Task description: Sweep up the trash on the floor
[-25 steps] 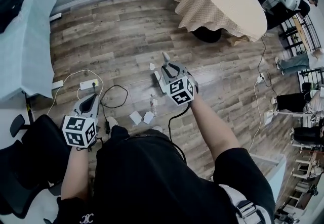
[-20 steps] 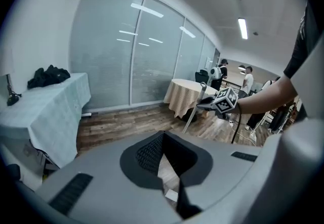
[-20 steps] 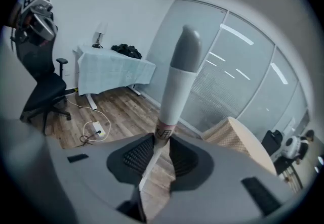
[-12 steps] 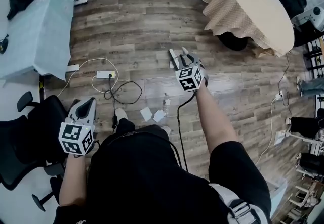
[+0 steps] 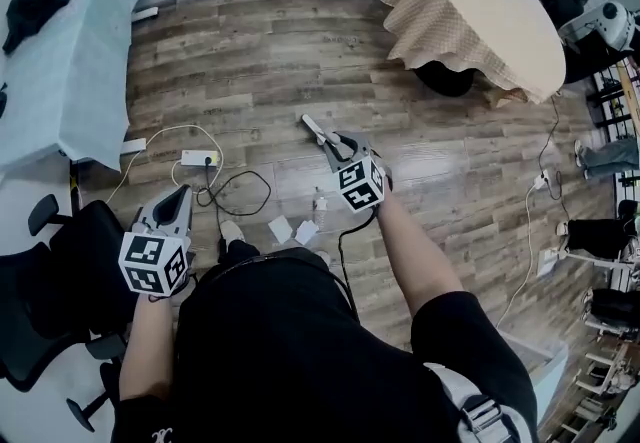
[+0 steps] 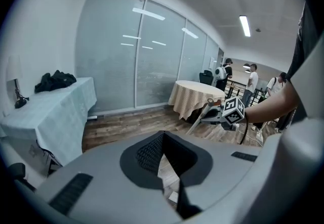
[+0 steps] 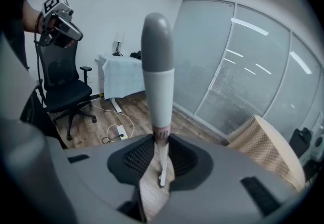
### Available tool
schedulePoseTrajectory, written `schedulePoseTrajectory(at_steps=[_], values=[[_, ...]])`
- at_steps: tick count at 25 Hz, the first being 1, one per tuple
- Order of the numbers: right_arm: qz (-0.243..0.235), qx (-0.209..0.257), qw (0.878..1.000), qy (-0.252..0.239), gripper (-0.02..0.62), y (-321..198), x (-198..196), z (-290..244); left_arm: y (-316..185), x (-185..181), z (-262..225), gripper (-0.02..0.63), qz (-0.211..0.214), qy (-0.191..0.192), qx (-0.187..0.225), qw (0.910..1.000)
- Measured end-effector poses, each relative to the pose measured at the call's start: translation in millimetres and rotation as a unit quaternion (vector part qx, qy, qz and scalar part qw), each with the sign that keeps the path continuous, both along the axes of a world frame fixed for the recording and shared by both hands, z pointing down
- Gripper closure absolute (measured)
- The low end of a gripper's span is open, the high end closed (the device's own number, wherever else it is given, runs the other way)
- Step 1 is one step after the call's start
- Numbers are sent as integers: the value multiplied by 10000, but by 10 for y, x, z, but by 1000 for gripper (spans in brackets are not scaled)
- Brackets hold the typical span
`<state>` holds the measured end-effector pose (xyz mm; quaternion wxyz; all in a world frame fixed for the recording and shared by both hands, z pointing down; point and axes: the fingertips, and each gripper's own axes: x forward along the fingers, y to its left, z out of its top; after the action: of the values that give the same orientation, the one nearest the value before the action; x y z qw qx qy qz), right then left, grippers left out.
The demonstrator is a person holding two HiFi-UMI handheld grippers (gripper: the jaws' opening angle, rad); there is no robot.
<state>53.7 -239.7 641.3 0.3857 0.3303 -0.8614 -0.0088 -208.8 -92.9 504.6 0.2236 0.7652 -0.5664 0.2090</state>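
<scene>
Two white scraps of paper [image 5: 281,229] [image 5: 306,232] lie on the wooden floor just ahead of the person's feet, with a smaller piece of trash [image 5: 320,203] a little beyond. My right gripper [image 5: 337,144] is shut on a long white and grey broom handle [image 5: 314,126], which slants up and to the left in the head view. In the right gripper view the handle [image 7: 158,76] rises straight out of the closed jaws of my right gripper [image 7: 161,153]. My left gripper [image 5: 179,196] is held low at the left, shut and holding nothing; its own view shows my left gripper [image 6: 164,163] closed.
A round table with a beige cloth [image 5: 470,6] stands at the back right. A table with a pale blue cloth [image 5: 60,61] is at the left, a black office chair [image 5: 45,301] beside me. A power strip [image 5: 200,158] and black cable [image 5: 238,193] lie on the floor.
The right gripper has turned, so the handle now slants further to the left. The head view has shifted a little. The left gripper has barely moved.
</scene>
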Motion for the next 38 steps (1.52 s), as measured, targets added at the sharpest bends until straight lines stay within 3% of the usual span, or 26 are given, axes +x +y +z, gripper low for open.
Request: schedulePoseTrajectory(at_steps=[4,7,16,20,25,31,38], values=[[-171,-131,9997,-101,497,291,-18,-108,-105,151,21,612,208,133,-8,9997],[-561,-210,9982,-87,497,530,-126,-190,-163,204,67,612,339,219,-57,9992],[-1726,-70,9842,402,495,914,-287,-429,-300,467,109,612,658,428,-53,9969],[-1917,45,9804,459,492,938,-334,-590,-330,522,90,612,728,467,-34,9962],[-1629,223,9861,249,488,821,-322,-842,-375,584,63,612,803,513,13,9955],[-563,339,9971,-395,491,610,-209,-1190,-462,787,-62,612,1084,534,160,9925],[235,612,9931,-975,494,515,-93,-1618,-670,1069,-370,612,1427,546,481,9871]])
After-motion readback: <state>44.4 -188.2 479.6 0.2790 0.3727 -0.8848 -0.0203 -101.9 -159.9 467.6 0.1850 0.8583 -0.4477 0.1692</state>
